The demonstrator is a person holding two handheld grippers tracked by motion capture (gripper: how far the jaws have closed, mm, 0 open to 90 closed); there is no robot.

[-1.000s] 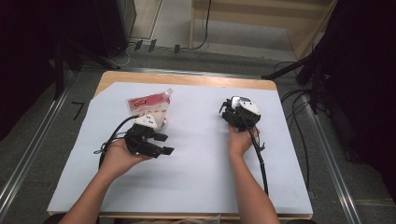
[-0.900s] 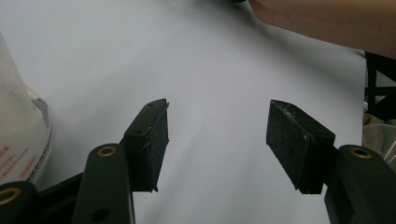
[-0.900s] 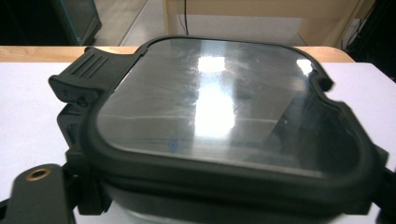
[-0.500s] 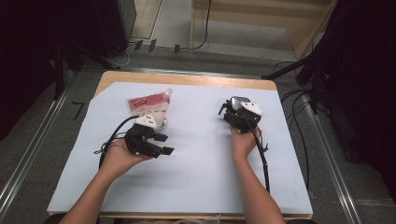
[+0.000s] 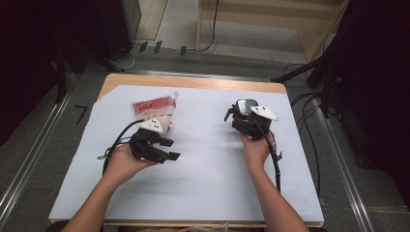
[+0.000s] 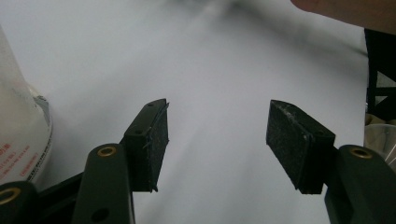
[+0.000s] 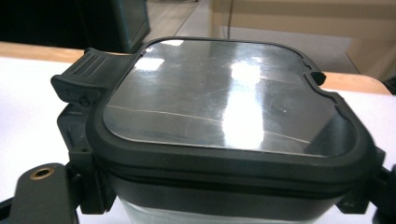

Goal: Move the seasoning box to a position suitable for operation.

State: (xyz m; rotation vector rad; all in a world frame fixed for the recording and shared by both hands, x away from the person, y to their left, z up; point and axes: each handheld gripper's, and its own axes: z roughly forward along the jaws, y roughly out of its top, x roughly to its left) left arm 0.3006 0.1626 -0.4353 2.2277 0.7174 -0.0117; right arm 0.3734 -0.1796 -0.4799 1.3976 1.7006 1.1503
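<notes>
A clear container with a black-rimmed, shiny lid (image 7: pixel 219 102) stands on the white sheet, right of centre (image 5: pixel 245 107). Around its body sits my right gripper (image 7: pixel 215 189), shut on it, one jaw at each side; a hand holds that gripper (image 5: pixel 247 118) from the near side. A red and white pouch (image 5: pixel 154 109) lies flat at the back left; its edge shows beside my left jaw (image 6: pixel 18 135). My left gripper (image 5: pixel 171 149) is just in front of the pouch, pointing right, open with bare sheet between its pads (image 6: pixel 154 135).
A white sheet (image 5: pixel 203 193) covers the wooden table (image 5: pixel 193 81). Black cables trail from both grippers, one looping at the left (image 5: pixel 113 147), one along the right forearm (image 5: pixel 276 166). Dark equipment and floor cables surround the table.
</notes>
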